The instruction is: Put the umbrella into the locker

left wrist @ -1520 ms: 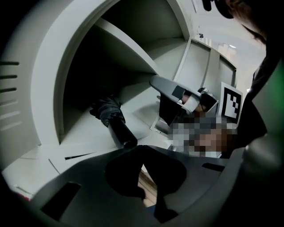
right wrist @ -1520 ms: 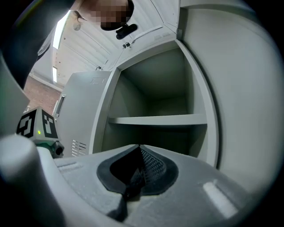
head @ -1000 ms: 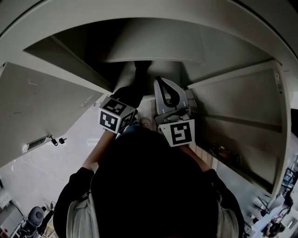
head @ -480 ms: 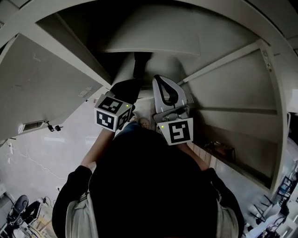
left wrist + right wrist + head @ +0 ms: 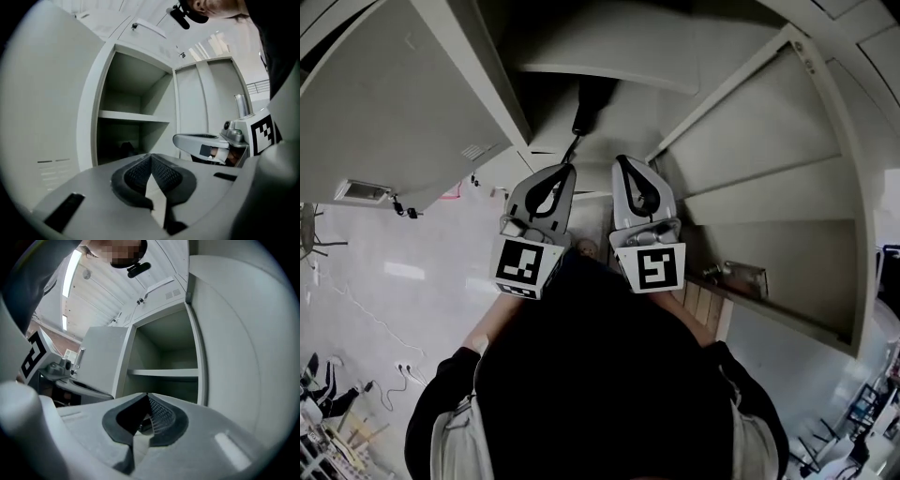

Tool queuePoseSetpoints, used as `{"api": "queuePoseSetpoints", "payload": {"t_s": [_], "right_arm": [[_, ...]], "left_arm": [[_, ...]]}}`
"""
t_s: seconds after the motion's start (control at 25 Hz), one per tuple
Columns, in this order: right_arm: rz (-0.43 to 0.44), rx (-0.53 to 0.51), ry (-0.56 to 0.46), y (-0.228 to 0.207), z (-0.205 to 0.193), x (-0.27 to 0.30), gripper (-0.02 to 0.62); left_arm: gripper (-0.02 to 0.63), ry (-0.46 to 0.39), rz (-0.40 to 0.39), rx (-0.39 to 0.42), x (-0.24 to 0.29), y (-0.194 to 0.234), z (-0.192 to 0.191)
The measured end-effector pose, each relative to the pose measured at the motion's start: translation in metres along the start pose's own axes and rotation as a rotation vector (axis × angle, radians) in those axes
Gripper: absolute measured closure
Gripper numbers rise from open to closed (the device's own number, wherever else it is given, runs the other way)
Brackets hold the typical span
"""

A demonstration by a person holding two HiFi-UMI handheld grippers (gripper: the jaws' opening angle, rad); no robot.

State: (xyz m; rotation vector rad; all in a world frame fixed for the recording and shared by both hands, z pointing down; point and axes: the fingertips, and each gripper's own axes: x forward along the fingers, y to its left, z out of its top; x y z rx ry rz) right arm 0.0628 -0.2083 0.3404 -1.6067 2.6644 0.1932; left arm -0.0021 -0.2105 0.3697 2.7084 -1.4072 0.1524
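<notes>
The locker [image 5: 750,169] stands open in front of me, pale grey metal. Its left door [image 5: 403,103] is swung wide, and there is a further grey panel on the right. Behind and below me is the light floor [image 5: 375,300]. A shelf [image 5: 609,52] crosses the locker's inside, with a darker compartment under it.

The umbrella [image 5: 587,101] is in that lower compartment. It is black and folded, with its thick part deep inside and its thin end pointing out toward me. From my left gripper's view it shows only as a dim dark shape low at the back.

My left gripper [image 5: 567,169] is held level just outside the opening, its tip close to the umbrella's thin end. From above I cannot tell whether the two touch. My right gripper [image 5: 623,161] is just beside it, parallel, and also aimed into the locker.

The fingers [image 5: 133,172] of my left gripper are pressed together at the tip with nothing between them. The fingers of my right gripper also meet at the tip, and they are empty too.
</notes>
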Motion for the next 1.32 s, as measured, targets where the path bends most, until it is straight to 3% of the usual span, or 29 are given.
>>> {"api": "queuePoseSetpoints", "payload": {"t_s": [0.24, 0.44, 0.68, 0.96, 1.32], "right_arm": [[-0.016, -0.028, 0.033, 0.009, -0.007, -0.02, 0.592], [-0.062, -0.028, 0.069, 0.008, -0.012, -0.025, 0.592], [-0.106, -0.032, 0.042, 0.008, -0.006, -0.024, 0.592], [-0.095, -0.021, 0.049, 0.011, -0.006, -0.019, 0.592], [-0.075, -0.013, 0.081, 0.013, -0.016, -0.009, 0.592]], "left_arm": [[0.598, -0.038, 0.051, 0.025, -0.012, 0.002, 0.008], [0.598, -0.023, -0.001, 0.053, -0.009, 0.001, 0.008], [0.598, -0.027, -0.049, 0.064, -0.008, -0.004, 0.01], [0.598, -0.007, -0.094, 0.04, -0.004, -0.01, 0.003], [0.598, 0.012, -0.095, 0.03, -0.003, -0.003, -0.002]]}}
